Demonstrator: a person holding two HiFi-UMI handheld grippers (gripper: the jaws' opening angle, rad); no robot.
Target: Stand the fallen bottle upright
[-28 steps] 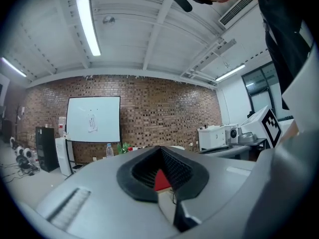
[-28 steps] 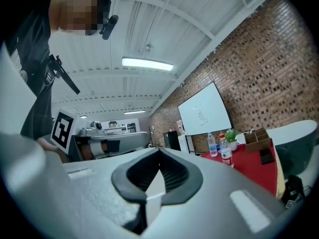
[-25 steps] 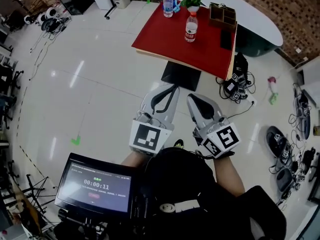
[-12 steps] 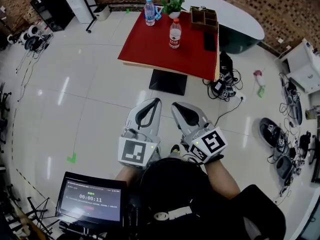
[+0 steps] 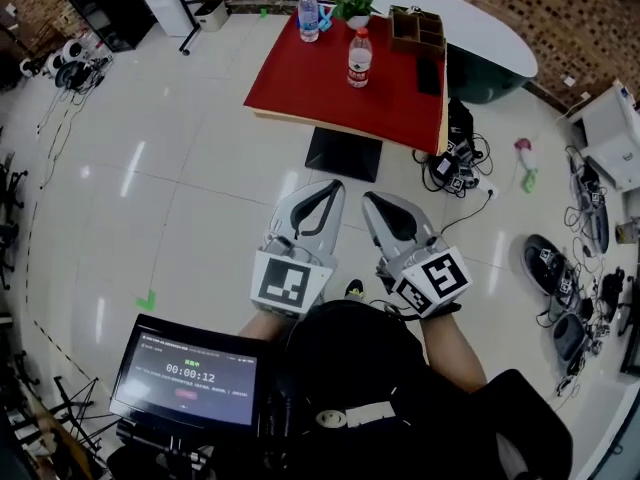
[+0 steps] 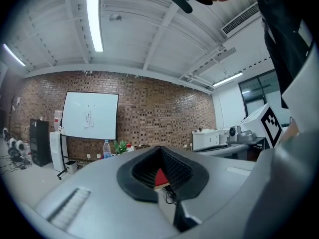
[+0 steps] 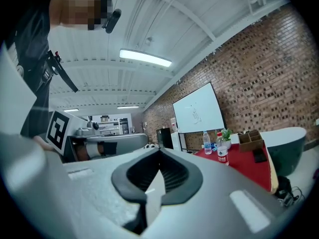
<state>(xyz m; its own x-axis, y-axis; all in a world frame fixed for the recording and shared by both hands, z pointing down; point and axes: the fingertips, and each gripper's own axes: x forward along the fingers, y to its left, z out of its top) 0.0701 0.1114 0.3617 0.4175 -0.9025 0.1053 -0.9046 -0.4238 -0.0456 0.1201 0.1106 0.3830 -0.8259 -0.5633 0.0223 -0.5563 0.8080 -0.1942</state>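
Red tabletop [image 5: 320, 93] is sitting well ahead of you across the pale floor, and the task's things are standing on it. A red-labelled bottle [image 5: 358, 58] is standing near the middle. A blue-labelled bottle [image 5: 308, 15] is standing at the far edge beside a potted plant [image 5: 356, 0]. Both are looking upright, and I am seeing no bottle lying on its side in any view. So the job is reading either as done or as not yet set up.

You are holding the left gripper [image 5: 328, 186] and the right gripper [image 5: 380, 203] close to your body, side by side and pointing roughly level toward the table. Each one's jaws are closed tip to tip with nothing between them. The left gripper view is showing only a sliver of the red top through the gap behind the tips, and the right gripper view is showing bare floor there.

If a bottle does need righting, you are standing too far off to reach it, so I am judging the approach as the step in hand. Be walking in square to the table's near edge and opening one gripper's jaws before you reach out. Be watching the wooden organiser [image 5: 418, 28] and the black phone [image 5: 429, 76] on the right side, and the cables [image 5: 455, 168] trailing by the table's foot. These light bottles are likely tipping easily, so come in slowly and be gripping around the body rather than the cap.
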